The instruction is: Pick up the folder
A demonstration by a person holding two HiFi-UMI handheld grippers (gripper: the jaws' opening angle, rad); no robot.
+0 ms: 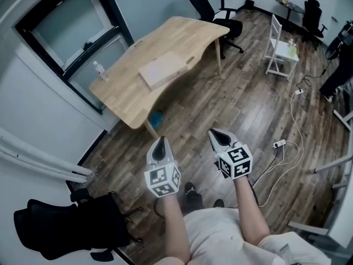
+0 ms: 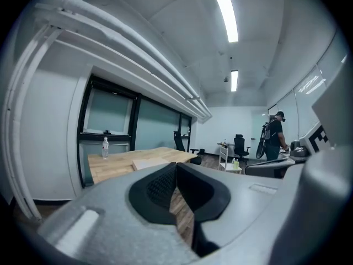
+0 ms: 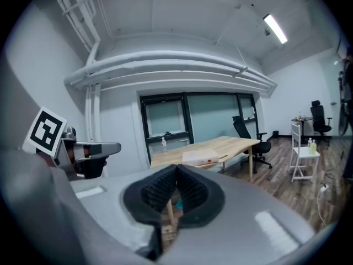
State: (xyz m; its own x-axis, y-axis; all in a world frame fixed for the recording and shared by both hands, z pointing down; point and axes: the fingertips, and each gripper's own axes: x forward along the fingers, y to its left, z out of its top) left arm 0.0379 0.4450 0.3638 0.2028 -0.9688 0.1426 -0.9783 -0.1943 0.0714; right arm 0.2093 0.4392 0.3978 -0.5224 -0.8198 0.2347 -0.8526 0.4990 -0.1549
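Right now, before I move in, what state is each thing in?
left gripper: shut, empty.
right gripper: shut, empty.
folder: lying flat on the table, untouched.
water bottle: upright near the table's window edge.
white chair: unfolded, small bottles on its seat.

Left forearm (image 1: 175,225) & right forearm (image 1: 248,210) reach fwd from the torso, side by side, approx. parallel, both bare. Left gripper (image 1: 160,142) & right gripper (image 1: 214,133) point ahead, tipped slightly down, each w/ its 2 jaws pressed together, nothing between the pads. Right gripper sits a bit further fwd than the left.
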